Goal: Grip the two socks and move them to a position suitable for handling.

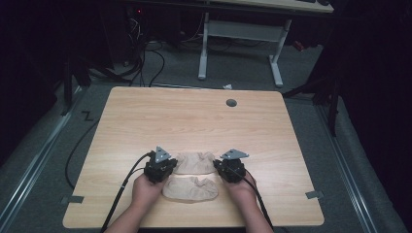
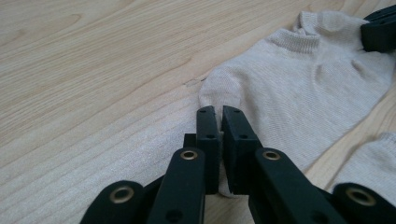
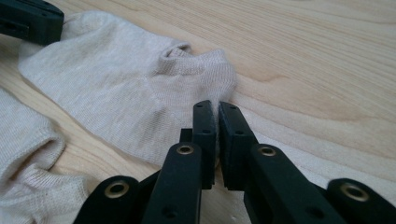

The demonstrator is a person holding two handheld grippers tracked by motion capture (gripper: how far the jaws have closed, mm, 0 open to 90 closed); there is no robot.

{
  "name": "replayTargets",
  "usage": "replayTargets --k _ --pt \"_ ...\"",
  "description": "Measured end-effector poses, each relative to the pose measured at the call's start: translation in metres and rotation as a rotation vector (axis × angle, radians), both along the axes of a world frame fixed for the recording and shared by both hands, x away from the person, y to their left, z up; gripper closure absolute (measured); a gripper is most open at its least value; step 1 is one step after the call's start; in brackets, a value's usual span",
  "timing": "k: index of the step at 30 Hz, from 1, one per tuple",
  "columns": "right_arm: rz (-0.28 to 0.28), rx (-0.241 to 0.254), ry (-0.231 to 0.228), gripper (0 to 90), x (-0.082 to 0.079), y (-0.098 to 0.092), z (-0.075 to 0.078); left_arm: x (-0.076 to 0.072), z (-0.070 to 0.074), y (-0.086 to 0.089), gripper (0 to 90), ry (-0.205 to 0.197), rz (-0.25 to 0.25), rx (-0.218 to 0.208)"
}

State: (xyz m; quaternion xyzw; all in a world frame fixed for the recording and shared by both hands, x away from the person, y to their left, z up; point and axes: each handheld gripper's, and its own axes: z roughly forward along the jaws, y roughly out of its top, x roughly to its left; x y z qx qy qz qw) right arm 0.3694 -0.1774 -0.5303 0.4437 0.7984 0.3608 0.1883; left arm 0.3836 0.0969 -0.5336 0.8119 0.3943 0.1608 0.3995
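- Over the wooden table (image 1: 194,116), the high view: two beige socks lie near the front edge, the far sock (image 1: 195,162) stretched between the left gripper (image 1: 159,167) and right gripper (image 1: 232,169), the near sock (image 1: 190,189) untouched.
- Along the left gripper (image 2: 218,116): jaws pinching one end of the far sock (image 2: 299,84).
- Along the right gripper (image 3: 215,114): jaws pressed on the other end of that sock (image 3: 121,88) (both ends gripped; lifting and pairing seemingly remain).
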Motion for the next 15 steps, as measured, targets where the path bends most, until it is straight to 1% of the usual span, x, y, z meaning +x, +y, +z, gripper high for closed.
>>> replayTargets --k 1,2,4,5,7,10,12,15 --pt "-0.001 0.007 -0.013 86.7 -0.002 0.001 0.002 -0.002 0.001 0.003 85.9 -0.015 0.007 -0.031" --pt "-0.001 0.007 -0.013 86.7 -0.002 0.001 0.002 -0.002 0.001 0.003 86.0 -0.015 0.007 -0.031" --pt "0.008 0.014 -0.039 86.7 -0.005 0.002 0.006 -0.002 0.001 0.006 86.0 -0.019 0.012 -0.062" --pt "0.008 0.014 -0.039 86.7 -0.005 0.002 0.006 -0.002 0.001 0.007 86.0 -0.022 0.007 -0.070" --pt "0.014 0.015 -0.052 86.8 -0.006 0.003 0.007 -0.002 0.002 0.008 85.9 -0.014 -0.009 -0.086" --pt "0.018 0.016 -0.066 86.8 -0.008 0.004 0.009 -0.003 0.004 0.012 85.9 -0.018 -0.018 -0.093" --pt "0.022 0.019 -0.082 86.9 -0.010 0.005 0.011 -0.007 0.006 0.015 86.0 -0.034 -0.023 -0.104" --pt "0.027 0.019 -0.090 87.0 -0.012 0.007 0.013 -0.012 0.008 0.017 86.3 -0.057 -0.031 -0.118"
